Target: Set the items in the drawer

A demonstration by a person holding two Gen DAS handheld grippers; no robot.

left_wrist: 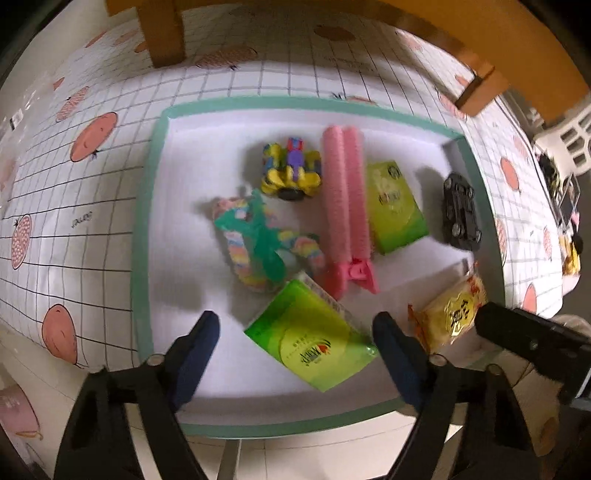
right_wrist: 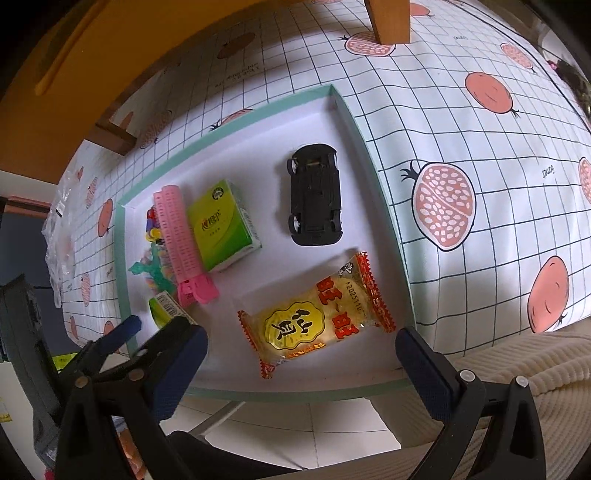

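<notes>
A white drawer with a teal rim (left_wrist: 147, 221) lies open on a fruit-print cloth. My left gripper (left_wrist: 295, 350) hangs open over its near side. A green pack (left_wrist: 314, 339) lies flat between its blue fingers, with a gap at the left pad. My right gripper (right_wrist: 301, 354) is open too. A yellow snack packet (right_wrist: 317, 317) lies on the drawer floor (right_wrist: 354, 122) between its fingers, untouched. Farther in are an upturned black toy car (right_wrist: 316, 195), a second green pack (right_wrist: 221, 225) and a pink hair roller (right_wrist: 181, 236).
A colourful toy vehicle (left_wrist: 291, 170) and a rainbow braid with a green figure (left_wrist: 255, 240) lie in the drawer's left half. Wooden furniture legs (left_wrist: 162, 33) stand on the cloth beyond. A ribbed cream fabric (right_wrist: 517, 362) is at the near right.
</notes>
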